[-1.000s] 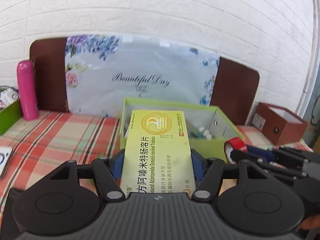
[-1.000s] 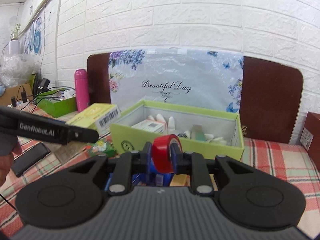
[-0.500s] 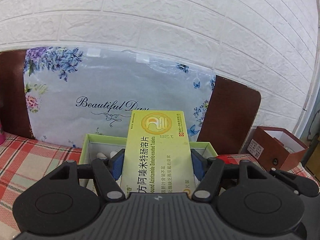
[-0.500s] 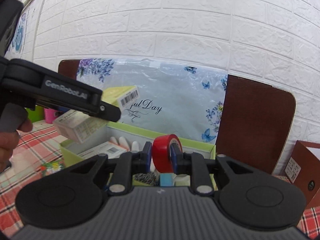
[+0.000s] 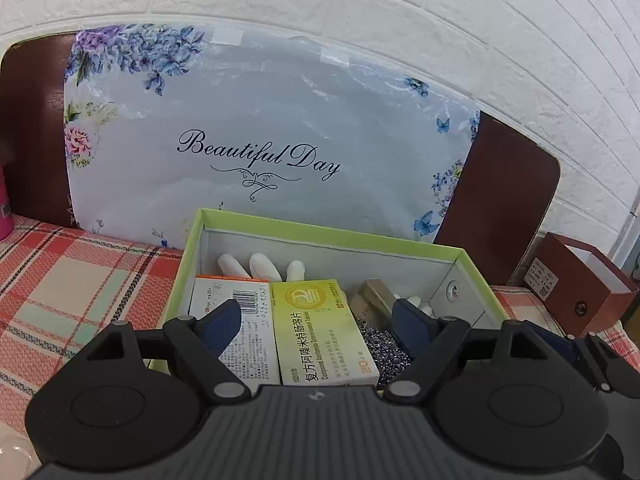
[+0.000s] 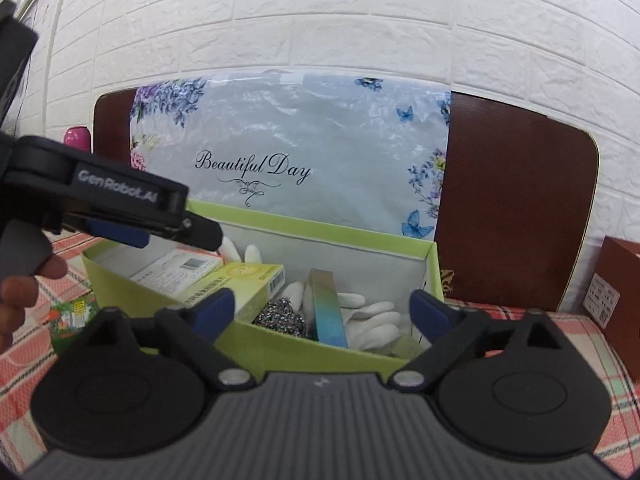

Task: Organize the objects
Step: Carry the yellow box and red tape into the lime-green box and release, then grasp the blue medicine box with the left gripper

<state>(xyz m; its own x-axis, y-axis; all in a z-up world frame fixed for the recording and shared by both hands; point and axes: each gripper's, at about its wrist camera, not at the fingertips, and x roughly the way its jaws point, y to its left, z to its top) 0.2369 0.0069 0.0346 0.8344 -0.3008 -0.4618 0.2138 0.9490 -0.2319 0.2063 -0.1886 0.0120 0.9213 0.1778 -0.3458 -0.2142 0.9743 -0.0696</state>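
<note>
A green open box [image 5: 320, 231] stands on the checked tablecloth; it also shows in the right wrist view [image 6: 352, 236]. The yellow tablet box [image 5: 320, 332] lies inside it beside a white-and-orange medicine box [image 5: 234, 320]; it also shows in the right wrist view [image 6: 240, 284]. My left gripper [image 5: 318, 320] is open and empty just above the green box. My right gripper [image 6: 324, 312] is open and empty at the box's near wall. The red tape roll is not visible. White gloves [image 6: 368, 312], a teal bar [image 6: 326, 304] and a glittery item [image 6: 280, 312] lie inside.
A floral "Beautiful Day" board [image 5: 260, 140] leans on the brick wall behind the box. A brown carton [image 5: 580, 284] stands at the right. A pink bottle [image 6: 77, 138] stands at the left. A green packet [image 6: 70, 316] lies left of the box.
My left gripper opened and the yellow tablet box now lies in the green box. My right gripper opened and the red tape roll is gone from its fingers. Both grippers moved closer to the box.
</note>
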